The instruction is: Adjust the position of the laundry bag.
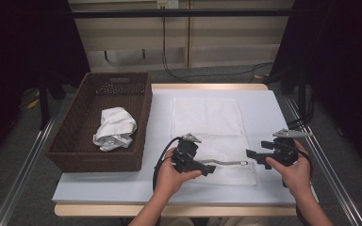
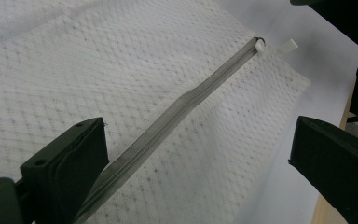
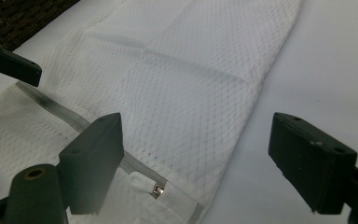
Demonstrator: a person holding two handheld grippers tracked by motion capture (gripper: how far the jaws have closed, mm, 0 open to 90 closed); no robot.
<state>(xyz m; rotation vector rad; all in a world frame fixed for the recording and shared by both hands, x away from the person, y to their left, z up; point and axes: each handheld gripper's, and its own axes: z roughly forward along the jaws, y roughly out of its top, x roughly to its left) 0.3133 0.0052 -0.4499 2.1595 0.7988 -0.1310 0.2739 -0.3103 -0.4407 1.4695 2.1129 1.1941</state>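
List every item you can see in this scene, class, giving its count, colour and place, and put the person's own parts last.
mesh bag: one, white, flat on the table, right of the basket
zip: one, grey, along the bag's near edge, raised at the left gripper's end
zip pull: one, white, at the zip's right end
basket: one, dark brown wicker, on the table's left side
crumpled cloth: one, white, inside the basket
table: one, white top
left gripper: one, black, open, at the zip's left end
right gripper: one, black, open, near the zip pull
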